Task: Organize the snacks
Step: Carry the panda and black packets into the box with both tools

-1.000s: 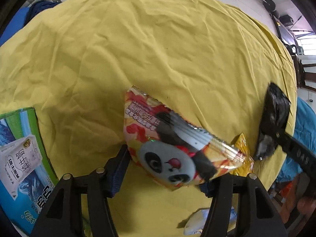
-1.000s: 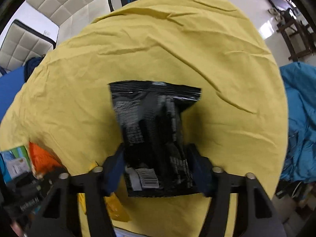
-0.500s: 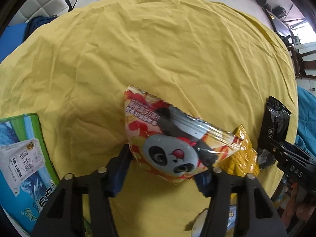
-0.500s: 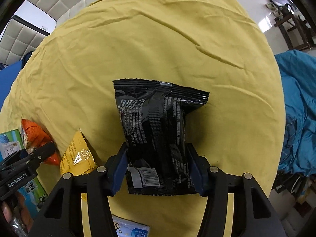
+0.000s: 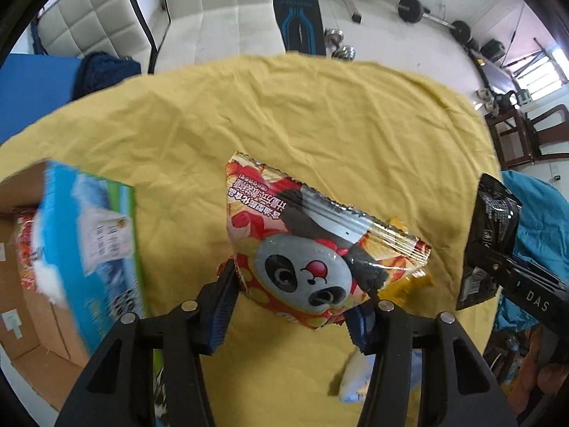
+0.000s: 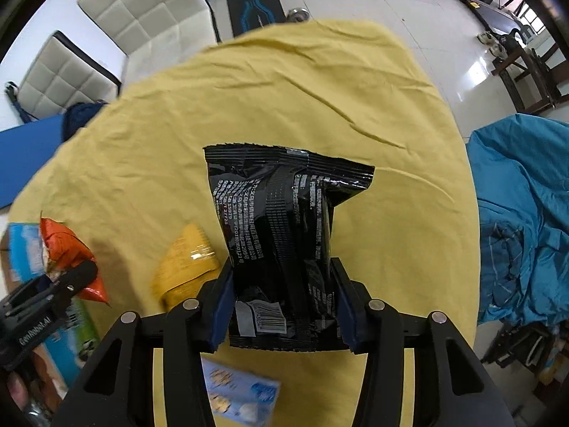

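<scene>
My left gripper is shut on a red-and-yellow panda snack bag, held above the yellow tablecloth. My right gripper is shut on a black snack bag, also lifted over the cloth. In the left wrist view the black bag and the right gripper show at the far right. In the right wrist view the left gripper shows at lower left with the red bag. A yellow packet and a pale blue packet lie on the cloth.
A cardboard box with a blue-green flap stands at the left edge, with a red packet inside. White chairs stand beyond the table. Blue fabric lies to the right.
Both grippers have lifted and tilted up with their bags, so the room beyond the table shows. The left gripper has moved toward the cardboard box, which has come into view.
</scene>
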A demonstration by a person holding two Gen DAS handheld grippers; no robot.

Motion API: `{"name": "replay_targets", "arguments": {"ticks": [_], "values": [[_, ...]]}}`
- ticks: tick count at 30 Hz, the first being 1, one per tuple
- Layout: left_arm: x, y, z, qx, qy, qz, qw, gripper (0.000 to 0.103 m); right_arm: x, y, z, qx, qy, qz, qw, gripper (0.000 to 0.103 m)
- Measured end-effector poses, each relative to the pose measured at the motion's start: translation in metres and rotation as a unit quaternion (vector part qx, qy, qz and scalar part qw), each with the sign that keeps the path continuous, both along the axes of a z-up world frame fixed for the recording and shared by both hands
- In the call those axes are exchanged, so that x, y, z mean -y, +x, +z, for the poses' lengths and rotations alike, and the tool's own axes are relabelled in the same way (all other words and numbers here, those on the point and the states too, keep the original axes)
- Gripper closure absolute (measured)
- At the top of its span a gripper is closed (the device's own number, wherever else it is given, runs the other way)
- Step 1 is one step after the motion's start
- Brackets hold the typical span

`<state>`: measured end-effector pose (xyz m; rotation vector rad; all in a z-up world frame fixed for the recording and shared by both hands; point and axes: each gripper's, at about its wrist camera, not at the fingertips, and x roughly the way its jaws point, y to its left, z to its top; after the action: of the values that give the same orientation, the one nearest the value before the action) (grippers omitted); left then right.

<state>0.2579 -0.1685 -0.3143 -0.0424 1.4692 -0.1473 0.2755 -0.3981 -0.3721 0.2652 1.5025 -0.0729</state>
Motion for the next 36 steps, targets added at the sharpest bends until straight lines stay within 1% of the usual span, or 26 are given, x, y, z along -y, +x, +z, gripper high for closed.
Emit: {"name": "replay_targets", "arguments": {"ticks": [4, 8, 9, 10, 12, 13, 17, 18, 22, 24, 28, 30, 32, 36], "values": [[-0.016, -0.026, 0.039, 0.029, -0.016, 0.003, 0.9994, 0.052, -0.009, -0.014, 0.035, 0.028, 0.019, 0.007, 0.999, 0.052], [-0.044, -0.039, 0.062, 0.045, -0.037, 0.011, 0.9982, 0.052, -0.026, -0.032, 0.076, 0.051, 0.043, 0.023, 0.997, 0.052], [-0.053, -0.046, 0.07, 0.046, -0.045, 0.015, 0.9978, 0.052, -0.035, -0.037, 0.088, 0.057, 0.049, 0.026, 0.997, 0.052], [-0.065, -0.038, 0.071, 0.047, -0.049, 0.016, 0.9976, 0.052, -0.044, -0.042, 0.096, 0.062, 0.055, 0.029, 0.996, 0.052], [-0.087, -0.049, 0.085, 0.053, -0.058, 0.024, 0.9967, 0.052, -0.067, -0.045, 0.11, 0.069, 0.069, 0.037, 0.995, 0.052], [-0.093, -0.043, 0.081, 0.053, -0.059, 0.025, 0.9965, 0.052, -0.076, -0.048, 0.116, 0.071, 0.075, 0.04, 0.994, 0.052], [-0.139, -0.057, 0.094, 0.057, -0.064, 0.042, 0.9954, 0.052, -0.125, -0.064, 0.136, 0.079, 0.096, 0.06, 0.99, 0.052], [-0.148, -0.06, 0.096, 0.057, -0.065, 0.046, 0.9952, 0.052, -0.137, -0.066, 0.136, 0.079, 0.099, 0.065, 0.99, 0.052], [-0.204, -0.069, 0.107, 0.062, -0.056, 0.069, 0.9941, 0.052, -0.191, -0.076, 0.145, 0.075, 0.115, 0.087, 0.987, 0.052], [-0.231, -0.071, 0.107, 0.06, -0.05, 0.083, 0.9935, 0.052, -0.224, -0.079, 0.146, 0.073, 0.115, 0.102, 0.985, 0.052], [-0.277, -0.074, 0.103, 0.048, -0.039, 0.097, 0.9934, 0.052, -0.281, -0.081, 0.138, 0.06, 0.121, 0.124, 0.983, 0.052], [-0.294, -0.075, 0.098, 0.04, -0.035, 0.102, 0.9934, 0.052, -0.311, -0.08, 0.131, 0.054, 0.119, 0.132, 0.983, 0.052], [-0.313, -0.076, 0.085, 0.022, -0.033, 0.106, 0.9936, 0.052, -0.34, -0.079, 0.121, 0.045, 0.115, 0.141, 0.982, 0.052], [-0.335, -0.074, 0.06, -0.012, -0.036, 0.109, 0.9933, 0.052, -0.374, -0.073, 0.092, 0.023, 0.104, 0.155, 0.982, 0.052]]}}
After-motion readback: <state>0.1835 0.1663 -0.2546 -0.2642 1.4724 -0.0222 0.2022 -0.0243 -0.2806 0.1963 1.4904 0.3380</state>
